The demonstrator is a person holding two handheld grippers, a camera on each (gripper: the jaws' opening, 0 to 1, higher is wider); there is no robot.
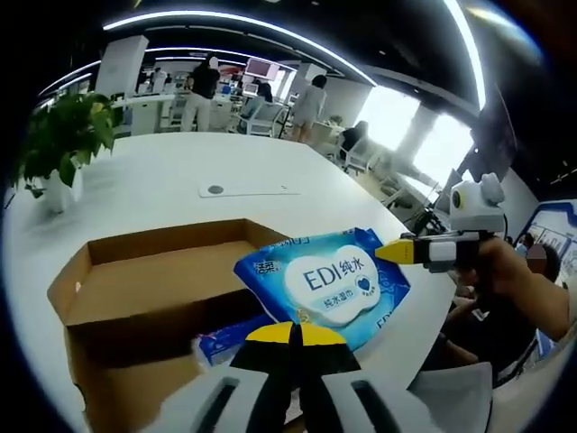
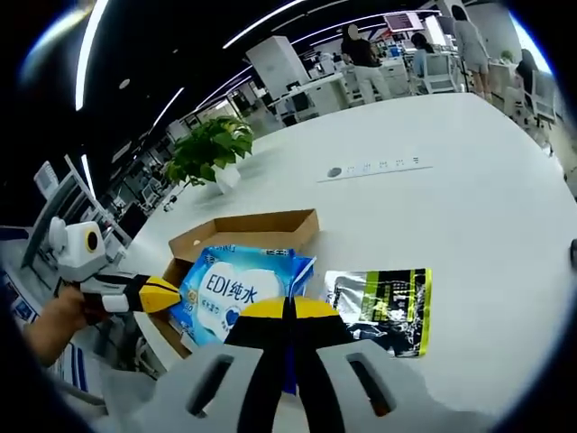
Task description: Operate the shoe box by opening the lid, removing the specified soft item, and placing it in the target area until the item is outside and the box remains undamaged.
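Two grippers meet over a white table [image 2: 487, 135], where an open cardboard shoe box [image 1: 135, 271] stands with a potted plant [image 1: 63, 140] behind it. The blue wet-wipes pack [image 1: 329, 284] is held above the box, pinched along its near edge by the closed left gripper [image 1: 293, 332] and at another edge by the right gripper [image 2: 288, 308], also pressed shut. In the right gripper view a black and green pouch [image 2: 383, 302] lies flat on the table just beside the box.

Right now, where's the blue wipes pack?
The wipes pack is held over the open box, pinched between both grippers; in the right gripper view it sits left of the black-and-green pouch.
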